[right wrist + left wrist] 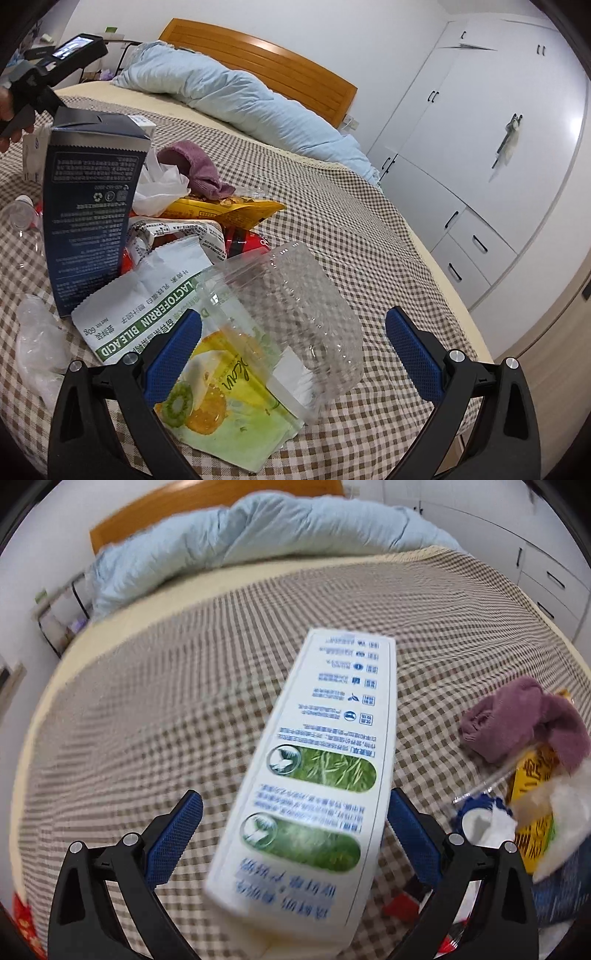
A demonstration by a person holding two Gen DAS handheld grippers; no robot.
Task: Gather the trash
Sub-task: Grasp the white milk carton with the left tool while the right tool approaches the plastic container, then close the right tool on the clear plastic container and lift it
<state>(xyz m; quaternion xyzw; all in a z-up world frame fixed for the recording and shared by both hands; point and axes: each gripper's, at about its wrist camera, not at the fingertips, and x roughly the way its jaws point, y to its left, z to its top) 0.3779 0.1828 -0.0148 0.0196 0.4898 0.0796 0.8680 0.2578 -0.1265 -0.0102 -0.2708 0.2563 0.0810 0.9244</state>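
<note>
The bed, under a checked cover, carried a blue duvet by the headboard and a heap of trash. In that heap a dark box stood upright beside a purple sock, a yellow packet and a white pouch. A clear cup lay tilted between the spread fingers of the right gripper. The left gripper was spread too, a white carton blurred between its fingers; whether it touched them I could not tell.
</note>
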